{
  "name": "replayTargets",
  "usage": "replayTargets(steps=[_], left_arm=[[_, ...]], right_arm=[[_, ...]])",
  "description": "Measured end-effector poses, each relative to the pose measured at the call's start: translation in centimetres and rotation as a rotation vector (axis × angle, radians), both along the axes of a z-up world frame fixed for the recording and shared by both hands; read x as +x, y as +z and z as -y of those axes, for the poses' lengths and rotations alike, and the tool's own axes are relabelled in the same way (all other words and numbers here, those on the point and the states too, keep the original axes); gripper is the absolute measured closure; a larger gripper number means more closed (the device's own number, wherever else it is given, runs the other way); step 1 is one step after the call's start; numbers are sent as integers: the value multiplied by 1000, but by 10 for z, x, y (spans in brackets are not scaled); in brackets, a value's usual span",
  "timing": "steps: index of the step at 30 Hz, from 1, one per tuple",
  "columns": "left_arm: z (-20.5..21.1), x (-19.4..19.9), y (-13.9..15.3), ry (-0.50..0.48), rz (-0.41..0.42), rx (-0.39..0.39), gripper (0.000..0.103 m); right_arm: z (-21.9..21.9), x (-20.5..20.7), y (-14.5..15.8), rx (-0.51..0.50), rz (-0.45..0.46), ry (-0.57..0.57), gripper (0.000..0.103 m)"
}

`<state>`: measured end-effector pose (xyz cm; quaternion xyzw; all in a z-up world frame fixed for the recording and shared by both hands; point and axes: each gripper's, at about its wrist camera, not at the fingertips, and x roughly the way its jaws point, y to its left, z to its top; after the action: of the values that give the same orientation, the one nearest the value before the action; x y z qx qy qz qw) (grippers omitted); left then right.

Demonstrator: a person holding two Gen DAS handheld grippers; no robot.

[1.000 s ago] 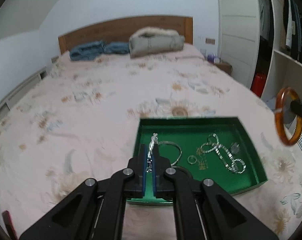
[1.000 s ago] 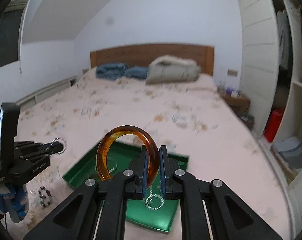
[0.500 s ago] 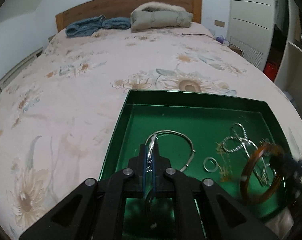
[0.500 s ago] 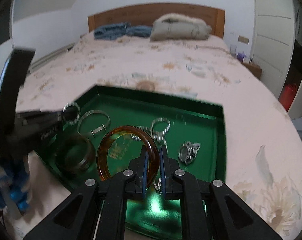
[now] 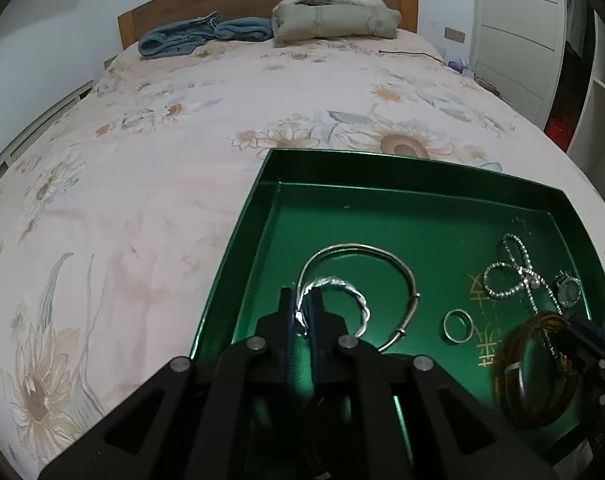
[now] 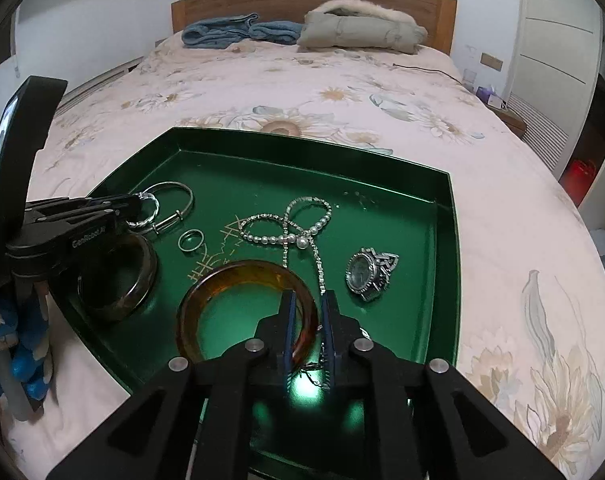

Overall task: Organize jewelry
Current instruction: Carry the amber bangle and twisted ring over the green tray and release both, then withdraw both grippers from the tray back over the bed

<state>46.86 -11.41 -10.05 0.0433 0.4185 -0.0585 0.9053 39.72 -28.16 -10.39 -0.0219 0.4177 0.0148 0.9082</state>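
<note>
- Bed (image 6: 342, 80): a floral sheet covers it, with folded clothes at the headboard.
- Tray (image 6: 442, 240): green, it lies on the sheet with jewelry inside.
- Right gripper (image 6: 308, 332): angled down over the near edge of the tray. Its jaws are opening, with the amber bangle (image 6: 238, 276) between them, resting on the tray floor and loose of the right pad.
- Left gripper (image 5: 301, 312): angled down at the tray's left side. Its jaws are opening around a twisted silver bracelet (image 5: 350, 292), which lies inside a thin silver bangle (image 5: 382, 256).
- Watch (image 6: 368, 272), pearl chain (image 6: 286, 228), small ring (image 6: 191, 240): on the tray floor.
</note>
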Motion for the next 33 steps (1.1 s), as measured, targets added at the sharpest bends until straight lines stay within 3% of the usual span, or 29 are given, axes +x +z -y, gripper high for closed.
replayTargets(steps=[3,7,12,22,33], left_arm=[[-2,-1,3,-9,-11,-19,90],[-5,-15,15,-31,12,-35,78],[-9,-46,39,-40,53,-52,72],[-22,-154,88,-31,163,-34,63],[-44,-265,120,-9,239,-3,61]], right_arm=[[2,-2,2,6,-3,-5,71],[5,-15,13,5,19,-11,67],[6,-43,37,14,70,-17,64],[-9,-135,87,30,172,5,50],[-29,-240,128,49,247,44,50]])
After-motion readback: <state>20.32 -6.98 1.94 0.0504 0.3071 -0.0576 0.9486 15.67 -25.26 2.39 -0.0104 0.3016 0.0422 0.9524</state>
